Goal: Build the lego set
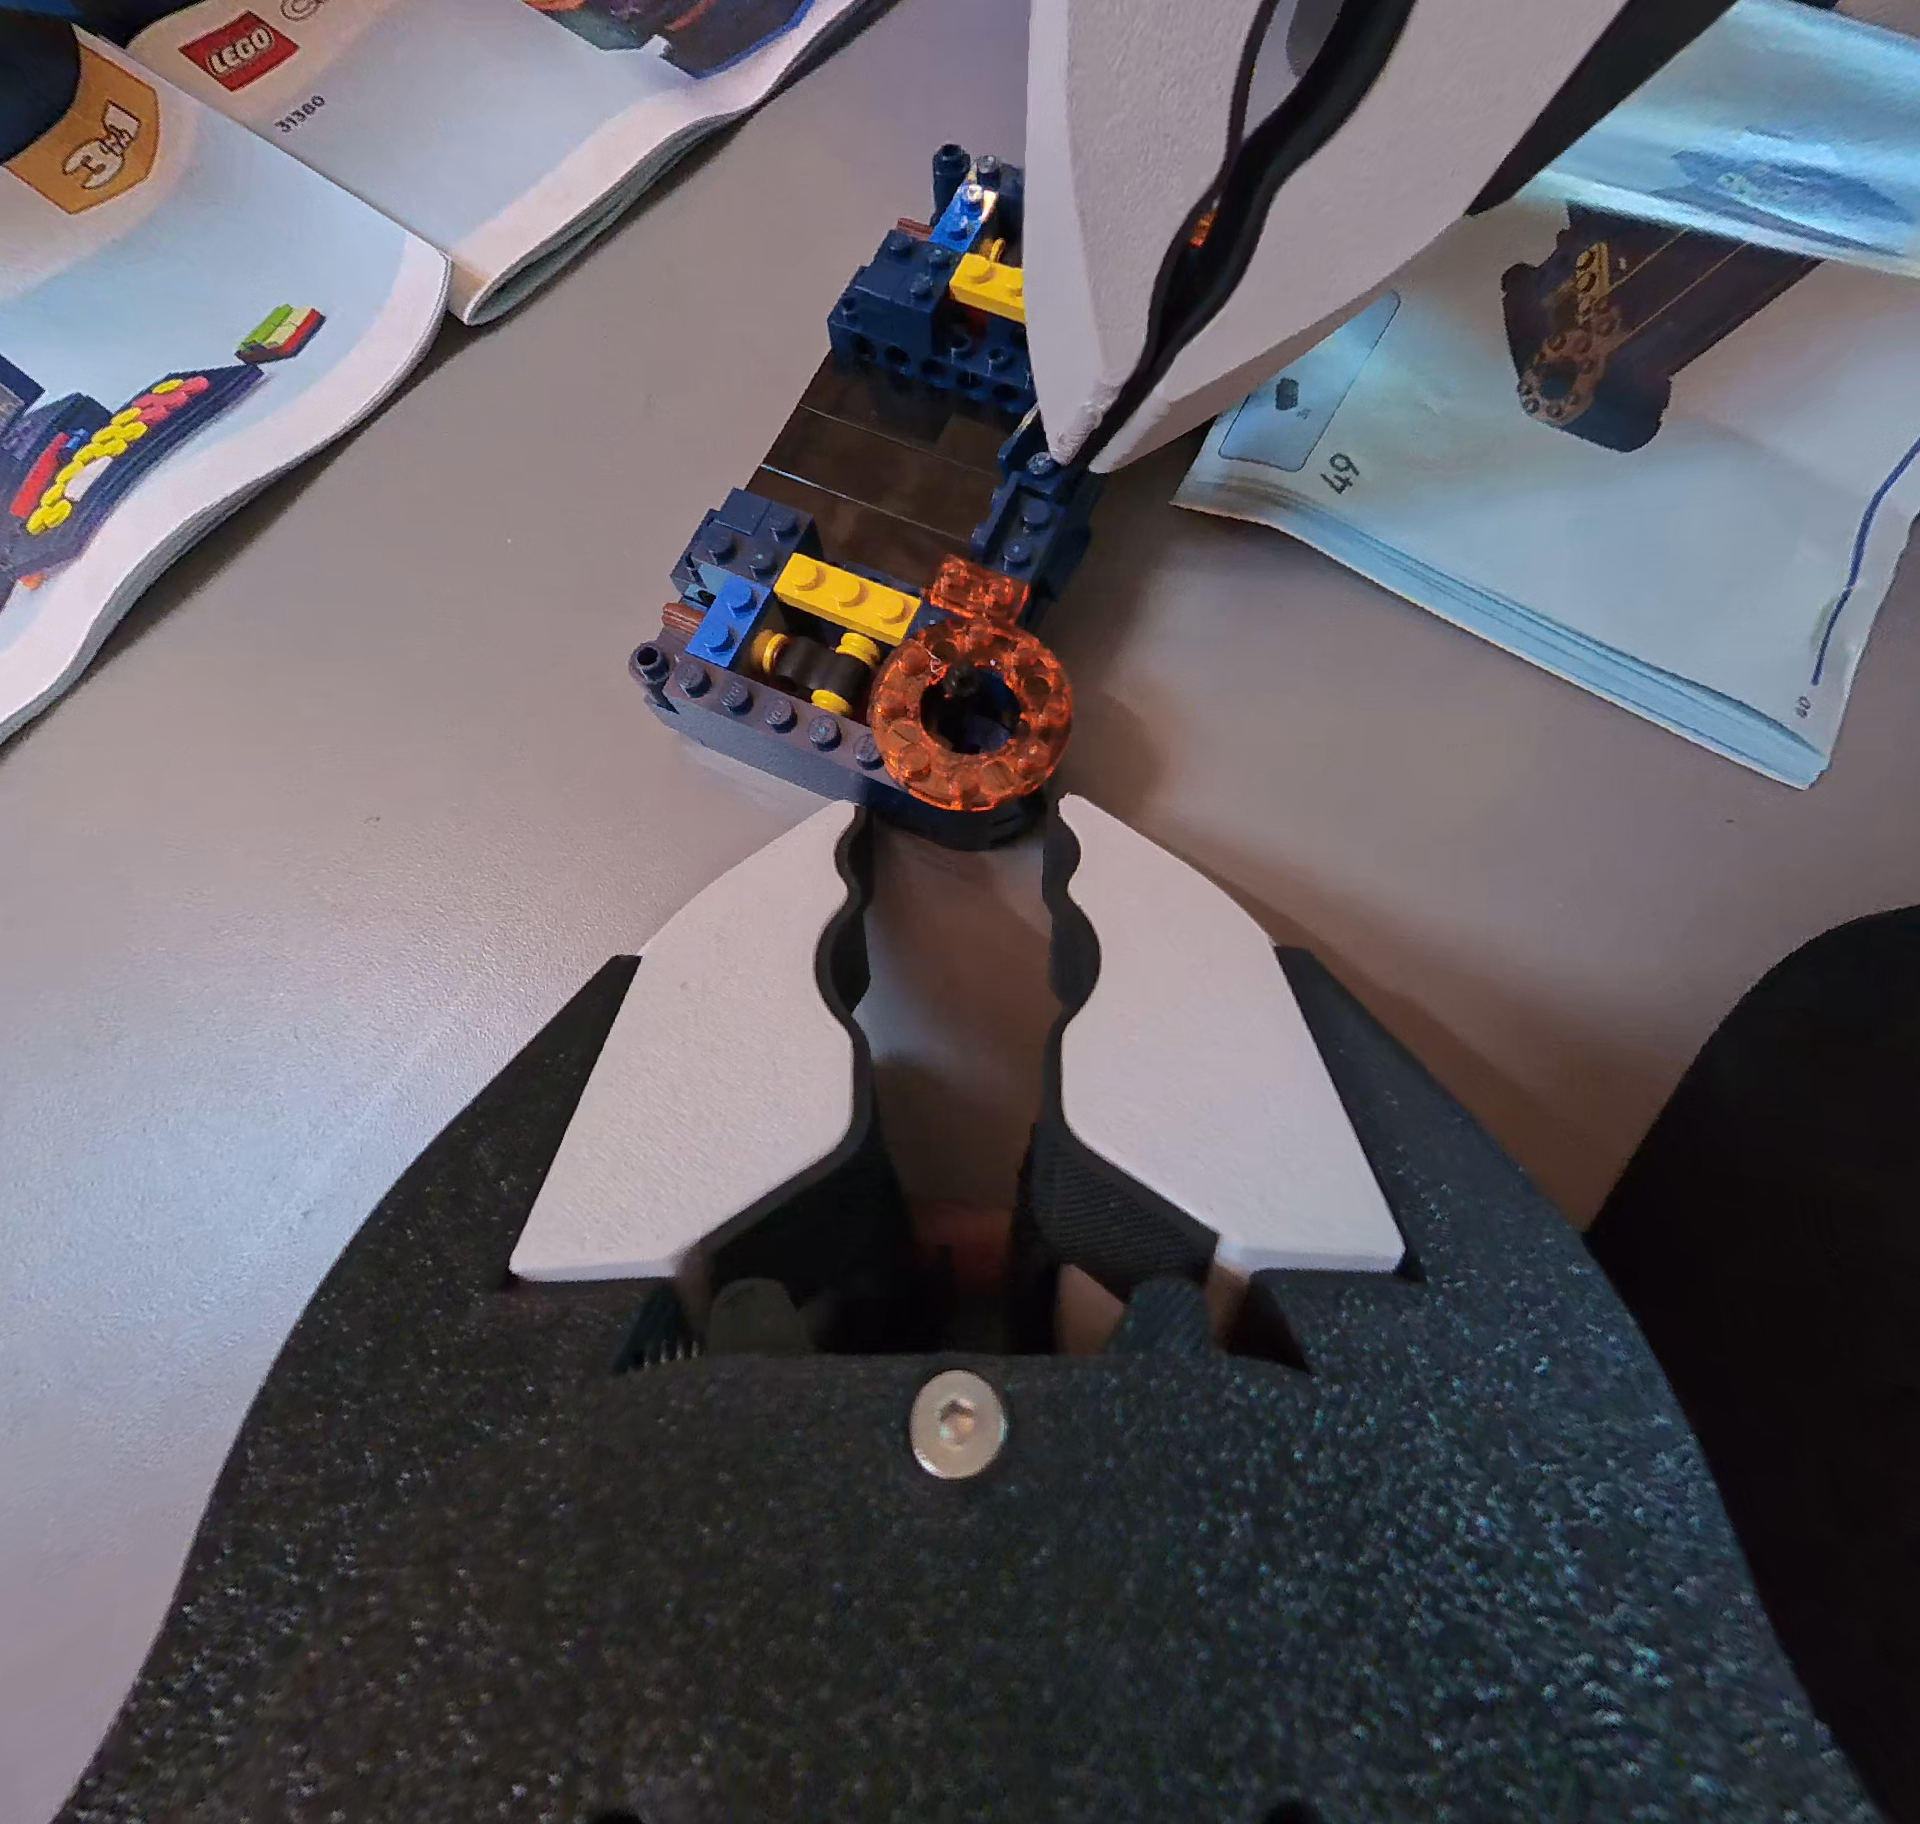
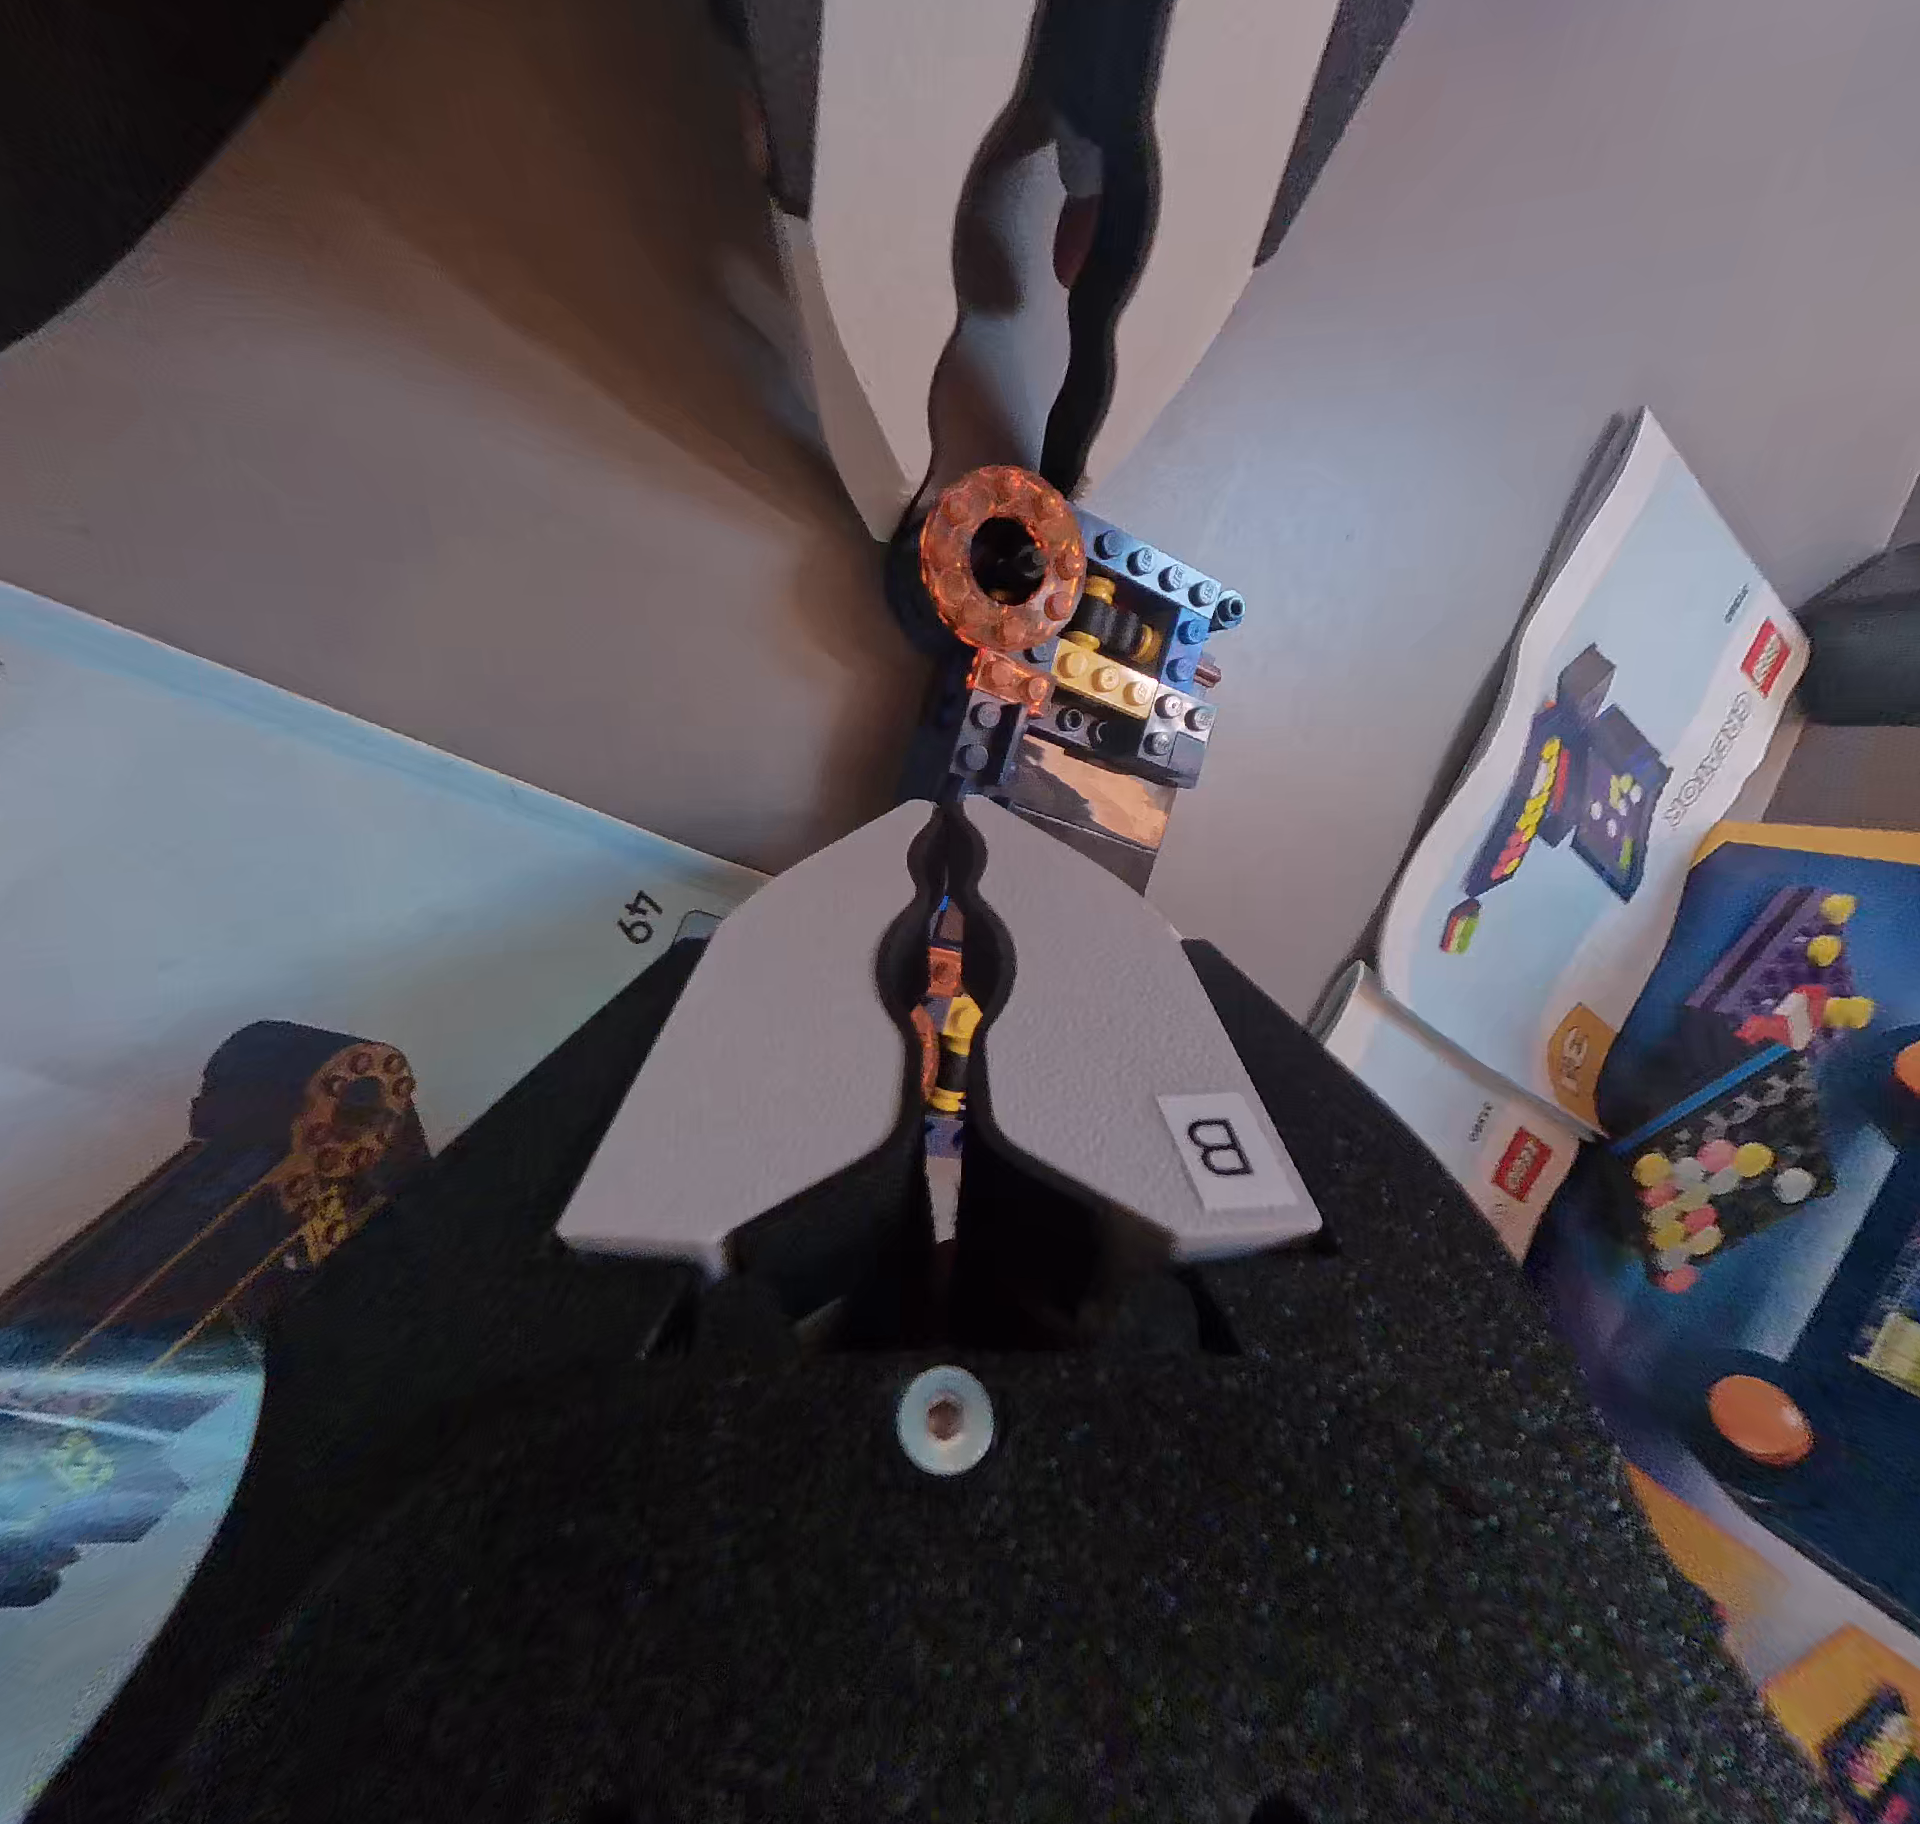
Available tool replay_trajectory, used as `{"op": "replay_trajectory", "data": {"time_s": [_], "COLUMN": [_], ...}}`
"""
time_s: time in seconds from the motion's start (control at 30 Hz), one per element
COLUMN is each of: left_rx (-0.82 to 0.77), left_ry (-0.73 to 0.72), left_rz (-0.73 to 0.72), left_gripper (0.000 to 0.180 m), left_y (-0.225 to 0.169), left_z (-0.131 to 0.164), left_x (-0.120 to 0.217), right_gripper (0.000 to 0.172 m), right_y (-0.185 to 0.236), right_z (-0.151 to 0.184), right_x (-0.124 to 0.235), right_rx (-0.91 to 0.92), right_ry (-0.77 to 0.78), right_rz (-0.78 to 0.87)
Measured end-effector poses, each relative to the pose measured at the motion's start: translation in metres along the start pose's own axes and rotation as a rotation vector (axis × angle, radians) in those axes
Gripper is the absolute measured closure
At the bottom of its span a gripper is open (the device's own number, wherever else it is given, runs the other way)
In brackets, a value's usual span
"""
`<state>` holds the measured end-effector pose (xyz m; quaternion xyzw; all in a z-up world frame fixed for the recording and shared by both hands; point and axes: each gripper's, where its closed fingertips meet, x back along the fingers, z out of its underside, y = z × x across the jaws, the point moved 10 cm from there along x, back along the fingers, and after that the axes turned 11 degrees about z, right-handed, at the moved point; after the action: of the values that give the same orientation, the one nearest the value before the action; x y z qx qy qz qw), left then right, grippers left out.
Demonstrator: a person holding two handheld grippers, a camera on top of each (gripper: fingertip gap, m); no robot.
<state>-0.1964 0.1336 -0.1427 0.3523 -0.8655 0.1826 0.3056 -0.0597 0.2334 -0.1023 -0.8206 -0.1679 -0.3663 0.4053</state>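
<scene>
MODEL: dark-blue brick model (image 1: 883,527) lies on the grey table (image 1: 312,943), between both grippers
RING: transparent orange ring (image 1: 971,712) tops its near end
LEFT GRIPPER (image 1: 956,818): jaws narrowly apart, just short of the ring
RIGHT GRIPPER (image 2: 943,818): jaws closed, tips on the model's side
AROUND: instruction booklets (image 1: 499,112) flank the model

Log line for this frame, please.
left gripper: open, at brick model's orange ring end | right gripper: shut, tips on model's dark-blue edge | booklets around
</scene>
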Motion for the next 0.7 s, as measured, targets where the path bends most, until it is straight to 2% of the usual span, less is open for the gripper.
{"op": "replay_trajectory", "data": {"time_s": [0.37,0.53,0.6,0.7], "left_rx": [0.003,0.002,0.002,0.003], "left_ry": [0.0,0.0,0.0,0.0], "left_rz": [0.0,-0.001,-0.001,-0.001], "left_gripper": [0.149,0.149,0.149,0.15], "left_y": [0.0,0.0,0.0,0.0], "left_z": [0.0,0.0,0.0,0.0], "left_x": [0.0,0.0,0.0,0.0], "right_gripper": [0.172,0.172,0.172,0.172], "right_y": [0.008,0.007,0.004,-0.008], "right_z": [-0.012,-0.015,-0.012,0.0], "right_x": [0.0,-0.001,0.0,-0.002], "right_rx": [0.286,0.332,0.295,-0.006], "right_ry": [0.066,0.085,0.057,-0.012], "right_rz": [0.059,0.039,0.018,-0.091]}}
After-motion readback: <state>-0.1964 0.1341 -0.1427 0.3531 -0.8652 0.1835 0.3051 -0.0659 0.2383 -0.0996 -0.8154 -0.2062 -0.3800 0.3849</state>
